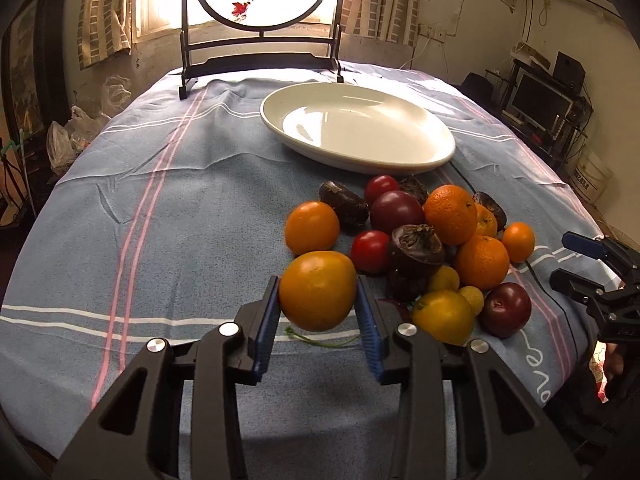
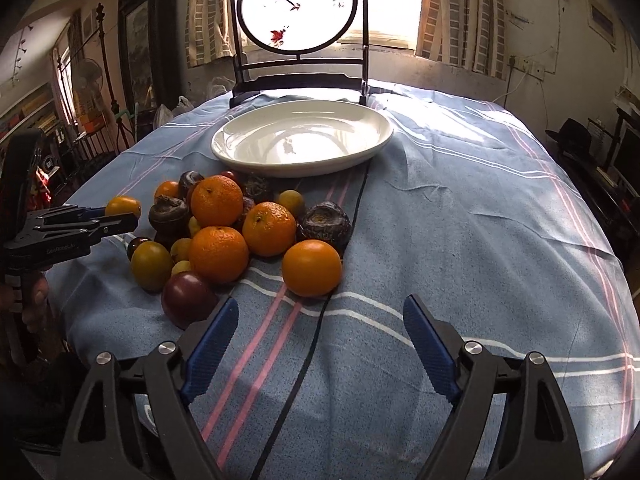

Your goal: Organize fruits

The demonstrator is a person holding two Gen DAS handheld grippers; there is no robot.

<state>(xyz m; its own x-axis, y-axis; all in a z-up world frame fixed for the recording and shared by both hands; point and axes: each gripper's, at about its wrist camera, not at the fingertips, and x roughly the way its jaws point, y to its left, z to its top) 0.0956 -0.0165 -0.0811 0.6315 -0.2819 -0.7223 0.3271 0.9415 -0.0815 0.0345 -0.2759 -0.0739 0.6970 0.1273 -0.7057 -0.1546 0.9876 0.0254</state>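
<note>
the left hand-held gripper (image 1: 318,300) is clenched on a smooth round orange fruit (image 1: 317,290), just off the bench's blue striped cloth (image 1: 160,220). the empty white oval plate (image 1: 400,162) lies straight ahead beyond the fruit pile. the right hand-held gripper (image 2: 320,318) is released, a similar orange fruit (image 2: 312,267) just ahead.

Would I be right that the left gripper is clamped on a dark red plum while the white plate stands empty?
Not quite: the left gripper is clamped on a smooth orange fruit, not a plum, as the left wrist view shows. The white plate does stand empty.
</note>
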